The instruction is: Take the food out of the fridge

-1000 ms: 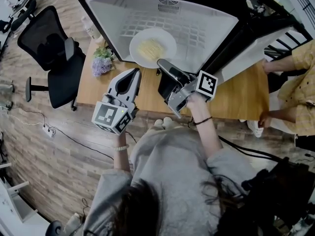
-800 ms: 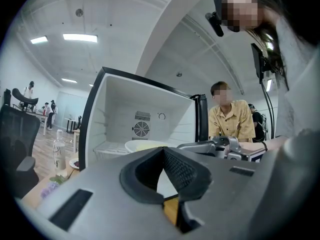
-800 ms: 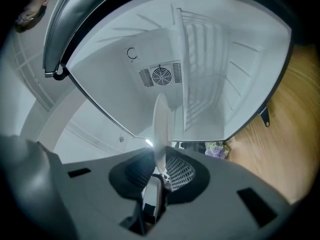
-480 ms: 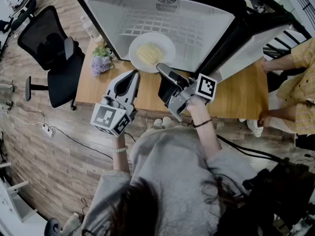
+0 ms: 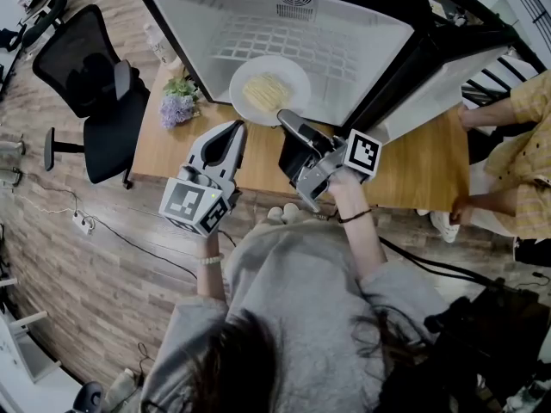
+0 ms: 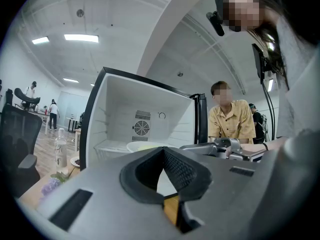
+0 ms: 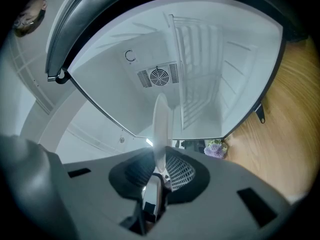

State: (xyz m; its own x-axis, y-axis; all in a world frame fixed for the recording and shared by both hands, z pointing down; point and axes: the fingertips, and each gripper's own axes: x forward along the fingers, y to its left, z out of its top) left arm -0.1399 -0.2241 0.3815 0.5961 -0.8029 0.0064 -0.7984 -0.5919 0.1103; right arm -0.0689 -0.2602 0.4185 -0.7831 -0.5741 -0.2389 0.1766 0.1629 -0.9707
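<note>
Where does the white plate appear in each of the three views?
Head view: plate upper centre, at the fridge mouth, rim in the right gripper.
Left gripper view: low centre, above the jaws.
Right gripper view: centre, edge-on between the jaws.
Landmark: fan vent on the fridge's back wall.

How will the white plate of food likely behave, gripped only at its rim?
The plate looks rigid, so it should not flex. The right gripper pinches only its near rim, so it may sag or pivot. The loose food could slide if the plate tilts.
</note>
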